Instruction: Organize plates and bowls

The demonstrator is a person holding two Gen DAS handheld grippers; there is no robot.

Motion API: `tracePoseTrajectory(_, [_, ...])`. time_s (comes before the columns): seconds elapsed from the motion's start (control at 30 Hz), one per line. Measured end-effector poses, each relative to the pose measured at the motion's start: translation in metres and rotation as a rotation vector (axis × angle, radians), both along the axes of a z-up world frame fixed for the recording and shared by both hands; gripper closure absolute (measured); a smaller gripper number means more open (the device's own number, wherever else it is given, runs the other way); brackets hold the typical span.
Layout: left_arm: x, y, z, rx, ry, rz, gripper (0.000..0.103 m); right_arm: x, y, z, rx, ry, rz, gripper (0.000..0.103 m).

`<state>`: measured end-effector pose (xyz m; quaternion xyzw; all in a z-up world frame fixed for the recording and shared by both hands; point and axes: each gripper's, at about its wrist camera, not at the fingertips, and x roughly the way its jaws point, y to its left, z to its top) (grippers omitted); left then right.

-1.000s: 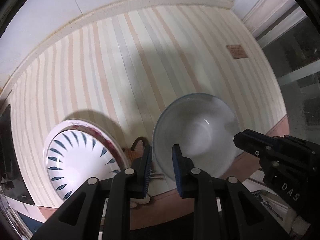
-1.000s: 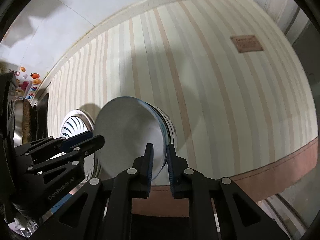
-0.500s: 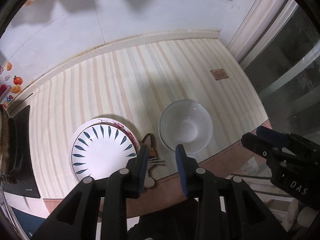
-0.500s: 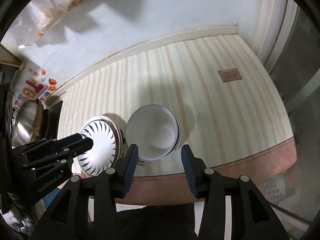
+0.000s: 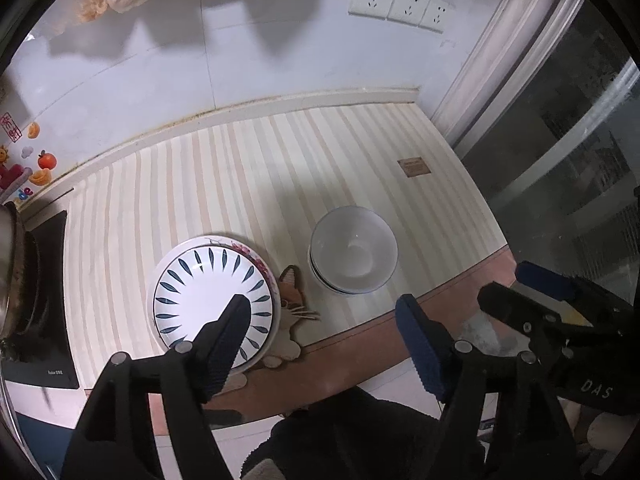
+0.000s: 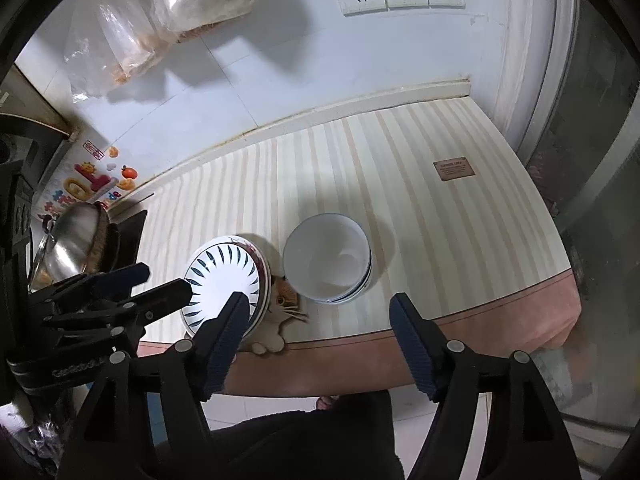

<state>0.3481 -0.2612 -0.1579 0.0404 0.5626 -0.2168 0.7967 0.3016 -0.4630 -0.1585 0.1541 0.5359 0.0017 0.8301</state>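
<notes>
Striped table (image 5: 248, 184) bears upright stacked bowls (image 5: 354, 250) beside flat plates (image 5: 212, 300).

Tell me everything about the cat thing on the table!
The cat mat is a flat, cat-shaped piece with an orange and white face, whiskers, a pointed ear and pale paws. It lies on the striped table near the front edge, between the stack of plates and the stack of bowls. The plates cover its left part. Its material is unclear. Neither gripper touches it.
</notes>
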Motion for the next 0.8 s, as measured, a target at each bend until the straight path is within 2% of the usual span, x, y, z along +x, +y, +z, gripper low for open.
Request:
tracePoseTrajectory(0.03, [0.0, 0.001, 0.001, -0.005, 0.002, 0.0, 0.026, -0.001, 0.0, 0.002, 0.001, -0.003, -0.001, 0.023])
tracePoseTrajectory(0.07, [0.0, 0.001, 0.001, -0.01, 0.004, 0.001, 0.019, -0.003, 0.0, 0.004, 0.005, -0.009, -0.006, 0.021])
tracePoseTrajectory(0.23, [0.004, 0.002, -0.001, -0.032, 0.02, 0.002, 0.015, -0.004, -0.003, 0.006, -0.007, -0.009, -0.027, 0.012])
tracePoseTrajectory(0.3, [0.009, 0.0, -0.004, -0.039, 0.027, 0.003, 0.009, -0.003, -0.007, 0.003, -0.002, -0.005, -0.038, 0.011])
tracePoseTrajectory(0.47, [0.03, -0.005, -0.025, -0.065, 0.077, 0.014, 0.009, 0.009, -0.02, -0.014, 0.034, -0.005, -0.06, 0.008])
tracePoseTrajectory(0.63, [0.069, -0.019, -0.073, -0.081, 0.182, 0.017, 0.009, 0.035, -0.036, -0.06, 0.155, 0.048, -0.051, 0.007])
tracePoseTrajectory(0.8, [0.102, -0.035, -0.133, -0.046, 0.298, 0.021, 0.009, 0.064, -0.054, -0.138, 0.279, 0.152, -0.065, 0.007])
